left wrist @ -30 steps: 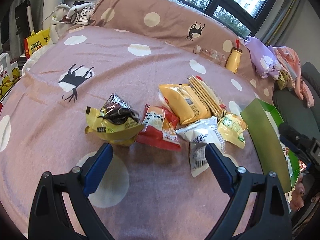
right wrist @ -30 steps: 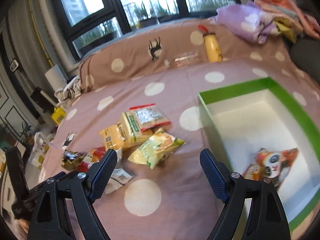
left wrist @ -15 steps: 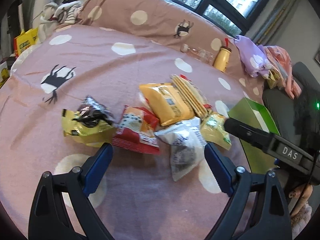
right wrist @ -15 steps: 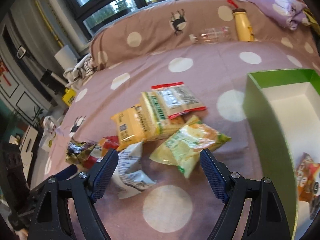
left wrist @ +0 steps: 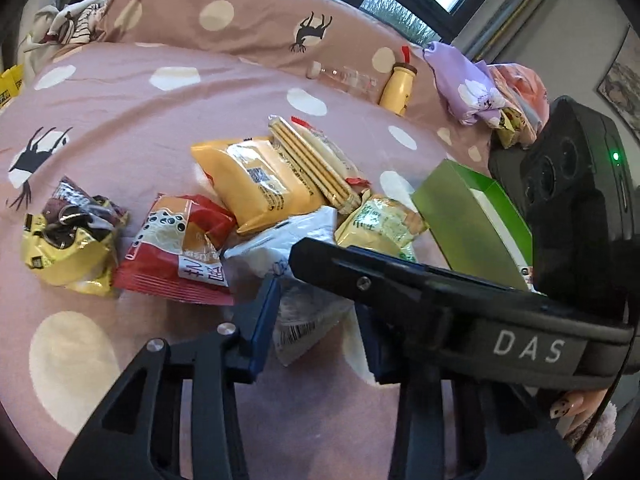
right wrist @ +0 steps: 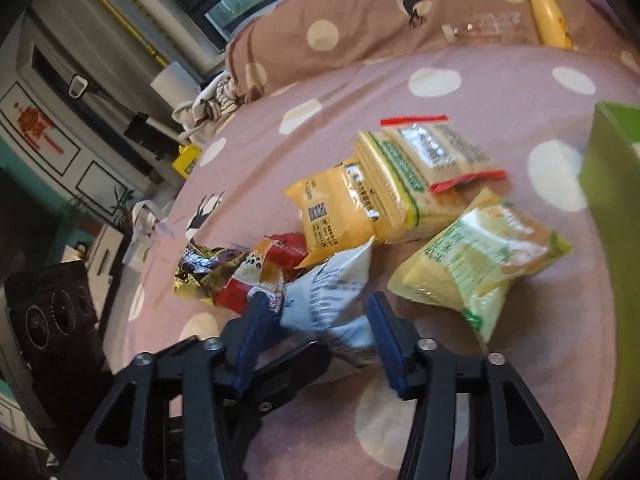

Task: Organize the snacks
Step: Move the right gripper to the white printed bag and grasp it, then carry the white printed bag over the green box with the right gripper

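Observation:
Several snack packets lie in a heap on the pink dotted bedspread. A white packet (left wrist: 296, 280) (right wrist: 332, 304) lies nearest me, between the fingers of both grippers. My left gripper (left wrist: 316, 320) has its fingers partly closed around the packet's lower end. My right gripper (right wrist: 316, 324) straddles the same packet, and its body crosses the left wrist view. Around it lie a red packet (left wrist: 180, 248), a yellow-and-dark packet (left wrist: 68, 240), an orange packet (left wrist: 256, 180), a cracker pack (left wrist: 316, 160) and a pale green packet (left wrist: 380, 224) (right wrist: 480, 256).
A green box (left wrist: 468, 220) (right wrist: 608, 184) stands to the right of the heap. A yellow bottle (left wrist: 396, 88) and a clear bottle (left wrist: 344, 78) lie against the long dotted pillow (left wrist: 240, 20). Bundled clothes (left wrist: 480, 88) sit at the far right.
Both grippers have moved in on the heap and narrowed around the white packet. The right gripper has swung left from the box and now crosses the left wrist view.

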### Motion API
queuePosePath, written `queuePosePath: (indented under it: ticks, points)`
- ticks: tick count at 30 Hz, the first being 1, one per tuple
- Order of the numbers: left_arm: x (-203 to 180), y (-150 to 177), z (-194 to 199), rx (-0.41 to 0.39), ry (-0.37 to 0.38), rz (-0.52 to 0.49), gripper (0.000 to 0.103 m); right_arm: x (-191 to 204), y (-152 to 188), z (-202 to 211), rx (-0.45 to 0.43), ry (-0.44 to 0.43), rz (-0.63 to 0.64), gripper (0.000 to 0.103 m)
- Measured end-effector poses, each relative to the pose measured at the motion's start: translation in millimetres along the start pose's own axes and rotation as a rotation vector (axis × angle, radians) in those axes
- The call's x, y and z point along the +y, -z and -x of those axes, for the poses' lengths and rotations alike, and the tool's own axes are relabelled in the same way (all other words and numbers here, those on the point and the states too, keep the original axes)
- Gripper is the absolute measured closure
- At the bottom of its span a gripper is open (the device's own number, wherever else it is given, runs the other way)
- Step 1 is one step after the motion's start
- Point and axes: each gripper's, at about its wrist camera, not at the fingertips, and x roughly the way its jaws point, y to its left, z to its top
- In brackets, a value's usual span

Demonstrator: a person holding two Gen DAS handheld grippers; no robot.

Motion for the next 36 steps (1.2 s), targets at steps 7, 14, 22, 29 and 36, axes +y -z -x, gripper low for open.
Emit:
queuePosePath:
  ticks: [7, 14, 22, 29, 36]
  points:
    - [-5.3, 2.4, -1.5, 0.009, 0.019, -0.033, 0.069, -2.1, 3.5, 0.8, -0.008, -0.006, -0.016, 0.058]
    - [-23.6, 4.1, 22.3, -0.045, 0.071, -0.086, 0.070, 10.0, 12.8, 40.2, -0.105, 0.000, 0.007, 0.058]
    - [-46.9, 13.2, 45.2, -0.063, 0.108, -0.125, 0.069, 33.1, 28.8, 78.4, -0.196, 0.035, 0.060, 0.058]
    - [-55.9, 20.5, 61.2, -0.081, 0.132, -0.131, 0.070, 39.8, 40.8, 97.6, -0.230, 0.020, 0.063, 0.058]
    - [-85.7, 22.0, 66.6, -0.083, 0.150, -0.184, 0.070, 30.6, 49.2, 124.9, -0.272, 0.027, 0.048, 0.058]
